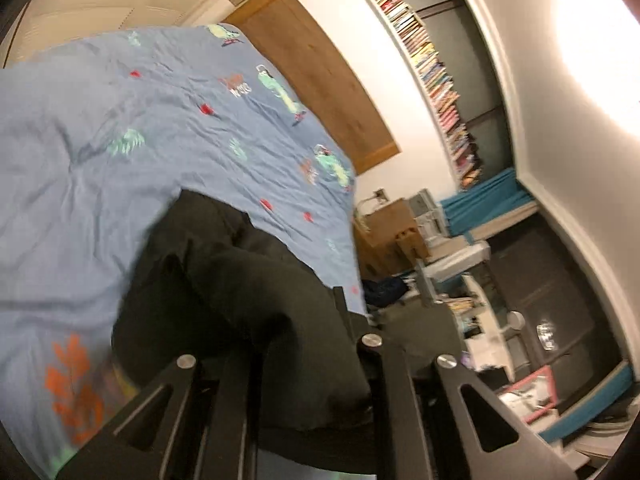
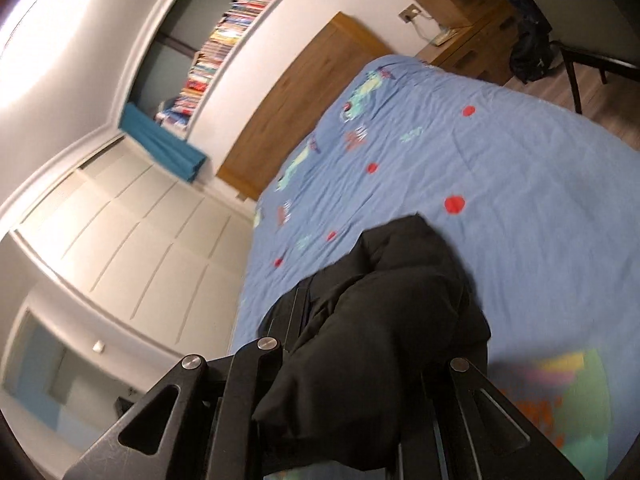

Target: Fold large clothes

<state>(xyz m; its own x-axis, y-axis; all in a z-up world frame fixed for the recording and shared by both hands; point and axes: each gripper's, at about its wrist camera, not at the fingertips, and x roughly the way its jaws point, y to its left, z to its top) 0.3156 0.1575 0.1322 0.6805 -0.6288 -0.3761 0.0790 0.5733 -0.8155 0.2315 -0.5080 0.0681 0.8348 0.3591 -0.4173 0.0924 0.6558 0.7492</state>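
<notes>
Both my tools are clamping the same black garment (image 1: 256, 300): left tool (image 1: 296, 344) is pinching a bunched fold, right tool (image 2: 360, 360) is gripping another. The rest is trailing onto the blue patterned duvet (image 2: 520, 184) on the bed, with loads of open duvet running out toward the wooden headboard (image 1: 320, 76).

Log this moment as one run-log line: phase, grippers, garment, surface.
phase: lifting mid-fold | left gripper: shut on black garment | right gripper: shut on black garment | surface: blue patterned bedspread | frames: motion-blurred
</notes>
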